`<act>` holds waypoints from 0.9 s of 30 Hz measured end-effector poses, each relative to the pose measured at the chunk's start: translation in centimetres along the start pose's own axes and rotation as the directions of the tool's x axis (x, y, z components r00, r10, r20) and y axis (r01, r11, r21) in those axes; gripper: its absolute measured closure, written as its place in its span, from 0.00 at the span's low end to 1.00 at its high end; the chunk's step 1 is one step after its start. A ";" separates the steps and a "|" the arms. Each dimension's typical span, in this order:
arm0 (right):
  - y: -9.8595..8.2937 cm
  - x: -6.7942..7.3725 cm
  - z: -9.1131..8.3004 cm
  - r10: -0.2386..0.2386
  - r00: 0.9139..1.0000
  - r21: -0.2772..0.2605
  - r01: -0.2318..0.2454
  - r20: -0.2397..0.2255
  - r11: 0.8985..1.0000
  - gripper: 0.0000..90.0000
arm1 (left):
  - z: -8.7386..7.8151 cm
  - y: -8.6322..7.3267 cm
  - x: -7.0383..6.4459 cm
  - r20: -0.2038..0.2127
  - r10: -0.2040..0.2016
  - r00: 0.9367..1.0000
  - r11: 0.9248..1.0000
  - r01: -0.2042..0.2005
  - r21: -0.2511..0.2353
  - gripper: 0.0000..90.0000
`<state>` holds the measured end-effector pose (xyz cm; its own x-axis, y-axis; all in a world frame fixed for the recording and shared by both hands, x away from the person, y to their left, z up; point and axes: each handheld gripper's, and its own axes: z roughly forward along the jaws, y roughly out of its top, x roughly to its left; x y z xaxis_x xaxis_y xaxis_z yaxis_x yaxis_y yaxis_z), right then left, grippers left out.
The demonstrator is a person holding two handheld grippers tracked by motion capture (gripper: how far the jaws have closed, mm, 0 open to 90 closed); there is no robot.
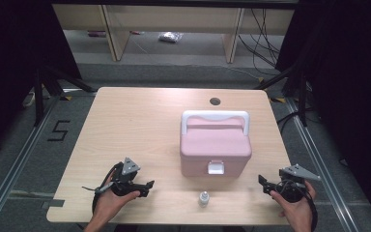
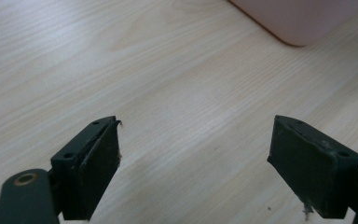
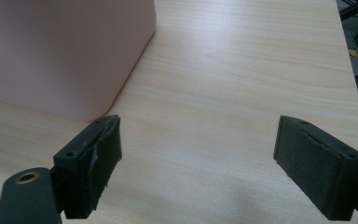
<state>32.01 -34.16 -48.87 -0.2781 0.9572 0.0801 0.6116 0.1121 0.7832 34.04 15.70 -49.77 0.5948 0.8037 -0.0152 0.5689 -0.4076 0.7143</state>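
Note:
A pink lidded box (image 1: 215,145) with a white handle and a white front latch stands right of the table's middle. Its corner shows in the left gripper view (image 2: 303,18) and its side in the right gripper view (image 3: 60,51). A small clear bottle (image 1: 203,198) stands upright near the front edge, just before the box. My left gripper (image 1: 147,187) rests at the front left, open and holding nothing, as its own view (image 2: 196,161) shows. At the front right my right gripper (image 1: 263,181) is open too, with nothing between its fingers (image 3: 198,163).
The light wooden table (image 1: 140,121) has a round cable hole (image 1: 215,101) at the back. Black stands flank the table on both sides. Wooden shelving and cables lie on the floor beyond the far edge.

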 end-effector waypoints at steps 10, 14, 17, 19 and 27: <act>1.0 -0.3 0.2 -0.021 1.000 0.003 0.021 0.013 1.000 0.30 | 0.5 2.4 -0.6 0.028 0.011 1.000 1.000 -0.010 -0.030 0.18; 1.5 0.0 0.4 0.004 1.000 -0.004 -0.004 0.014 1.000 0.43 | 1.2 3.6 -0.3 0.032 0.015 0.999 1.000 -0.014 -0.028 0.20; 1.9 -0.3 0.6 -0.025 0.999 -0.018 0.026 0.023 1.000 0.47 | 1.5 4.1 0.2 0.041 0.011 0.999 1.000 -0.010 -0.021 0.22; 2.3 -0.5 0.9 -0.017 1.000 -0.024 0.018 0.024 1.000 0.49 | 1.9 4.6 0.5 0.065 0.012 0.998 1.000 -0.011 -0.022 0.27; 3.5 -0.8 2.8 -0.068 0.998 -0.028 0.068 -0.007 0.997 0.68 | 3.8 6.2 1.3 0.074 0.027 0.997 0.998 -0.022 -0.059 0.64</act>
<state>36.46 -33.83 -47.91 -0.3246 0.9454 0.0306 0.5701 0.1697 0.8038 40.51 12.61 -47.99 0.6504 0.7581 -0.0480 0.5212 -0.3994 0.7542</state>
